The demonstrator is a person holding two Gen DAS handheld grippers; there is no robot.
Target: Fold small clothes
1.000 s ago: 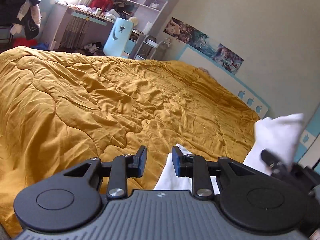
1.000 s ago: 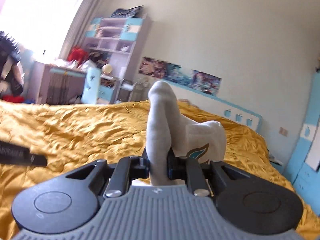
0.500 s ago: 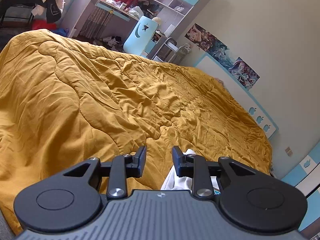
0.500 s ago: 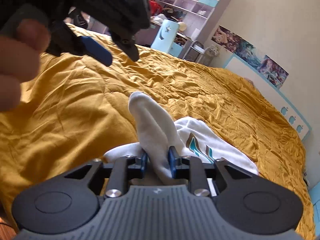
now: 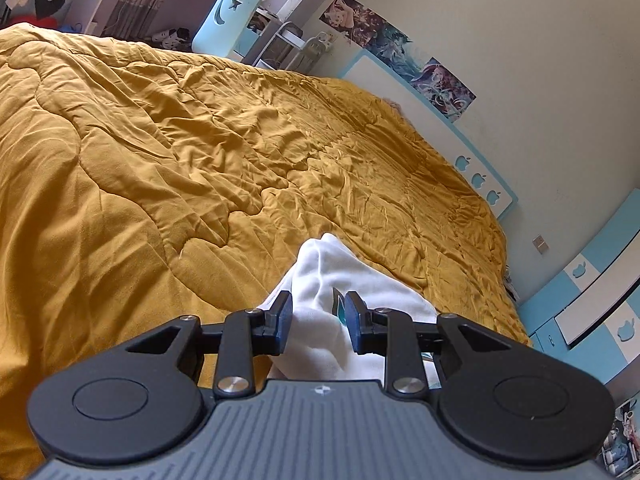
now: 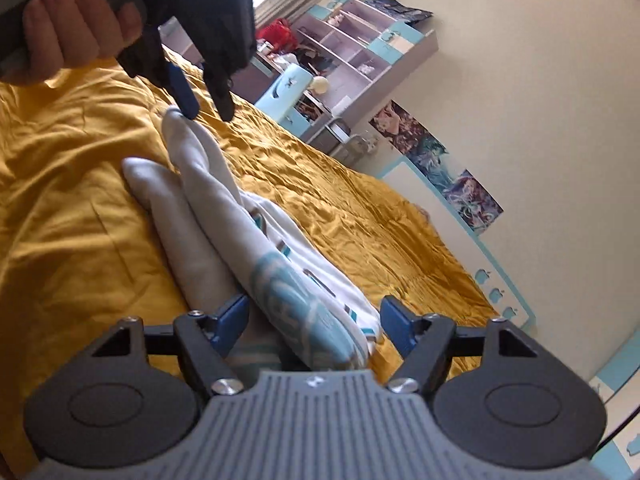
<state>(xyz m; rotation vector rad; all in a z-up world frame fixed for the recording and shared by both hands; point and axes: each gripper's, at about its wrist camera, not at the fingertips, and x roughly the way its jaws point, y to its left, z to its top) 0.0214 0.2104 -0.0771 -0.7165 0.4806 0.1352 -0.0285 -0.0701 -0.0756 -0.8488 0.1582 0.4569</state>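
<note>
The right gripper (image 6: 310, 322) has just been opening; its jaws stand wide on either side of the white socks (image 6: 224, 224), not pressing them. The socks lie on the yellow quilt (image 6: 72, 216). At their far end the left gripper (image 6: 208, 110), held by a hand (image 6: 68, 28), has its jaws partly apart over a sock tip, grip unclear.

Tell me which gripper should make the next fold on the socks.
Left, probably. The left gripper hangs open at the far tip of the socks, ready to pinch. The right gripper has just been opening, the near end loose between its jaws.
</note>
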